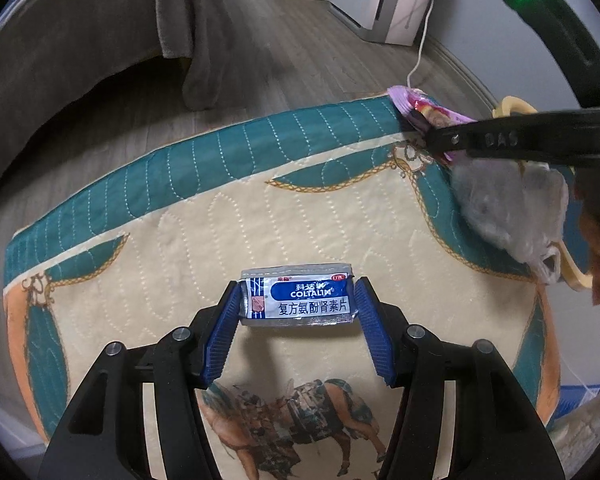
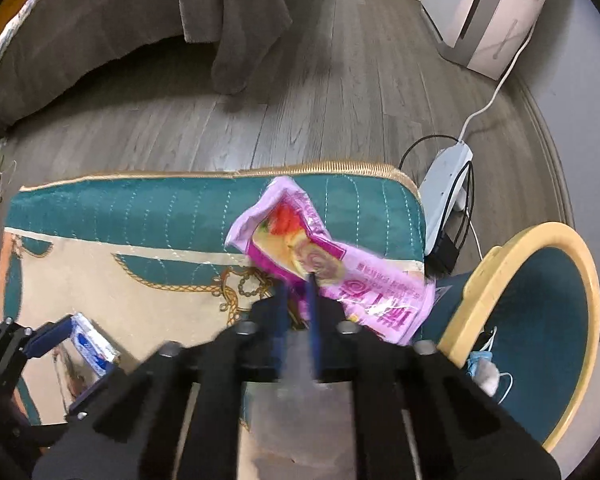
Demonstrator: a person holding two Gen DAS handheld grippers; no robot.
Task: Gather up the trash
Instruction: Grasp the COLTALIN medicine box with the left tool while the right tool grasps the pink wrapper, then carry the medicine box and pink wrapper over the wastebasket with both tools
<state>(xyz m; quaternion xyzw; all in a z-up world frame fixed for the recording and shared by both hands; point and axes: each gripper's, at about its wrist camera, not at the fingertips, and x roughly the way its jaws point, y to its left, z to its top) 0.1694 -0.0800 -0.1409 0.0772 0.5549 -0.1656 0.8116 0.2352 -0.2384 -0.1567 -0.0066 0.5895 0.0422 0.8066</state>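
Note:
A blue and silver medicine sachet (image 1: pixel 298 298) lies on the quilted teal and cream mat (image 1: pixel 260 216). My left gripper (image 1: pixel 298 296) is open, its blue pads (image 1: pixel 224 320) on either side of the sachet. The sachet also shows in the right wrist view (image 2: pixel 92 344). My right gripper (image 2: pixel 298 284) is shut on a pink snack wrapper (image 2: pixel 300 248) and a clear plastic bag (image 1: pixel 512 208), held above the mat's far right corner. In the left wrist view the wrapper (image 1: pixel 416 106) sticks out past the right gripper's fingers (image 1: pixel 500 138).
A round bin with a cream rim (image 2: pixel 580 280) and teal inside holds a face mask (image 2: pixel 486 368), right of the mat. A power strip (image 2: pixel 444 188) with cables lies on the wood floor. A grey blanket (image 2: pixel 236 20) hangs at the back. A white appliance (image 2: pixel 488 12) stands at the far right.

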